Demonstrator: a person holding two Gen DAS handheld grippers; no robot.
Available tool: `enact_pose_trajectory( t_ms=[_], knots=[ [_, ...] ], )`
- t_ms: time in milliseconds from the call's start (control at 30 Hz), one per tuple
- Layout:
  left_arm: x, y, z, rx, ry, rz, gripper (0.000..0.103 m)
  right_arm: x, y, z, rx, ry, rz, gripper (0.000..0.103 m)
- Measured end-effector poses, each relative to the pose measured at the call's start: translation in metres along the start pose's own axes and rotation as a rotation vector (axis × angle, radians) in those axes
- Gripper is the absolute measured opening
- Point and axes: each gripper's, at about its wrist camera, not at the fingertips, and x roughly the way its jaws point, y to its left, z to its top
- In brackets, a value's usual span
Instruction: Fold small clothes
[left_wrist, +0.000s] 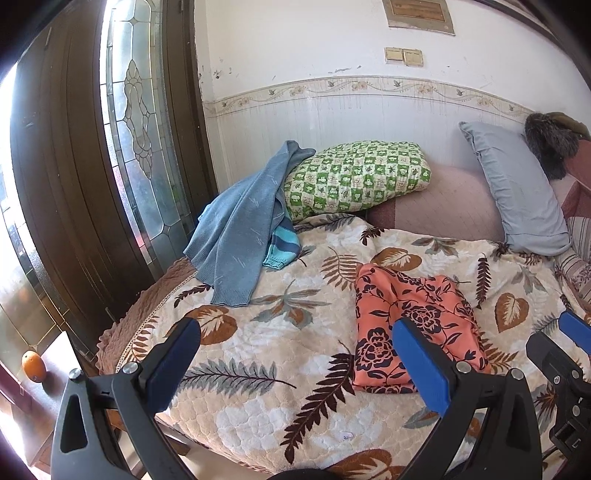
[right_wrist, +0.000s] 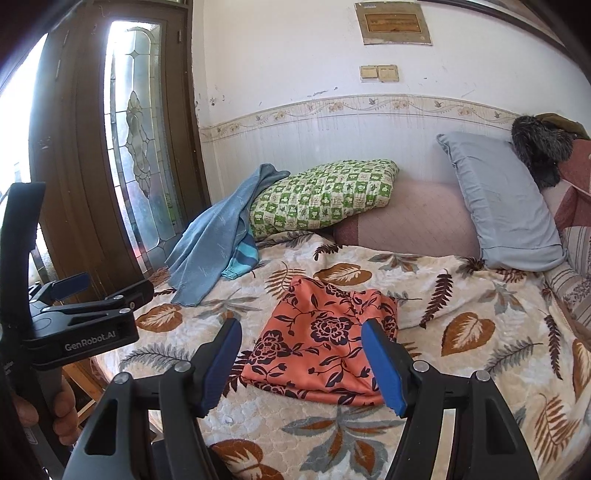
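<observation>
An orange garment with dark flowers (left_wrist: 410, 325) lies folded into a compact rectangle on the leaf-print blanket (left_wrist: 280, 332); it also shows in the right wrist view (right_wrist: 325, 339). My left gripper (left_wrist: 295, 354) is open and empty, held above the blanket to the garment's left, its right finger overlapping the garment's near edge. My right gripper (right_wrist: 301, 363) is open and empty, just in front of the garment's near edge. The left gripper's body shows at the left of the right wrist view (right_wrist: 81, 314).
A blue knit sweater (left_wrist: 236, 236) and a striped blue piece (left_wrist: 282, 245) lie at the bed's far left against a green checked pillow (left_wrist: 354, 177). A grey pillow (left_wrist: 517, 192) leans at the right. A glass-panelled door (left_wrist: 110, 166) and an orange (left_wrist: 34, 365) are at the left.
</observation>
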Motion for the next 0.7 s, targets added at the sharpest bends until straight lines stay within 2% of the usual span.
enact_pose_trajectory(
  t_ms=[700],
  knots=[
    [0.012,0.024,-0.008,-0.001,-0.01,-0.026,0.103,0.028,0.031,-0.001,-0.068,0.067,-0.006,0.071]
  ],
)
